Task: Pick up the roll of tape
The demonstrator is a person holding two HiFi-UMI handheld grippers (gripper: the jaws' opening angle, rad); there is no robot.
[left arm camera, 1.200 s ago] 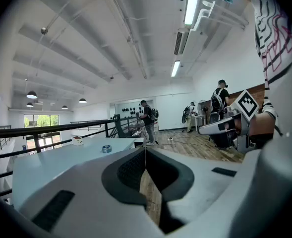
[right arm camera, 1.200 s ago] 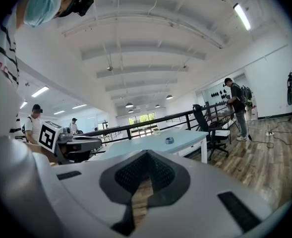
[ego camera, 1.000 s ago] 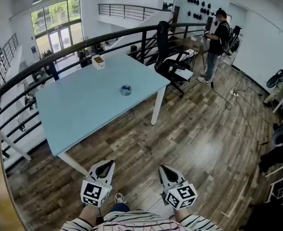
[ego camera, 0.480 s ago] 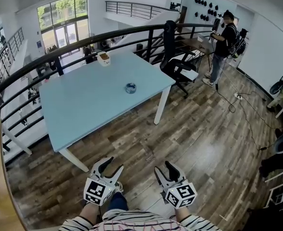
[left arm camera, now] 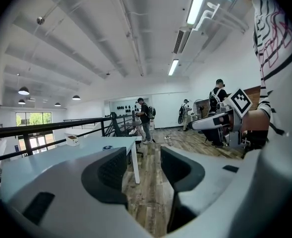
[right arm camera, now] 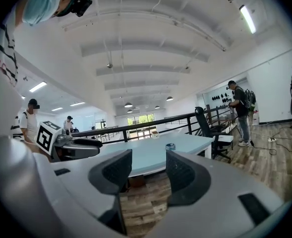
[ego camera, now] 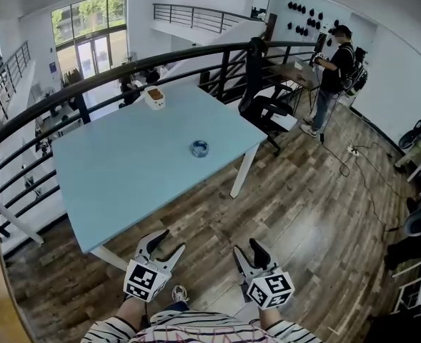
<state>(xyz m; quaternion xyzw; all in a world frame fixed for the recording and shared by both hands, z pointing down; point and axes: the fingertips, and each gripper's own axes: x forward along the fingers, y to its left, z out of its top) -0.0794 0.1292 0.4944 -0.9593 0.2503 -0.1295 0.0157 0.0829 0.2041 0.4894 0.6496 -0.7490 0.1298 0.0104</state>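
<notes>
Your left tongs (ego camera: 173,240) are opening with nothing between the jaws. Your right tongs (ego camera: 246,246) stand open and empty beside them, over the wood floor (ego camera: 296,213). The roll of tape (ego camera: 199,148) lies on the blue table (ego camera: 117,163), well ahead of the 2 tongs.

A pale blue bench (ego camera: 124,170) on white legs stands on a dark wood-plank floor (ego camera: 310,213). A black railing (left arm camera: 27,128) curves behind its far edge. A black office chair (ego camera: 267,113) stands off the bench's far right corner. White walls (ego camera: 389,77); tall windows (ego camera: 88,20) far left. Strip lights (left arm camera: 196,6) lit overhead.
</notes>
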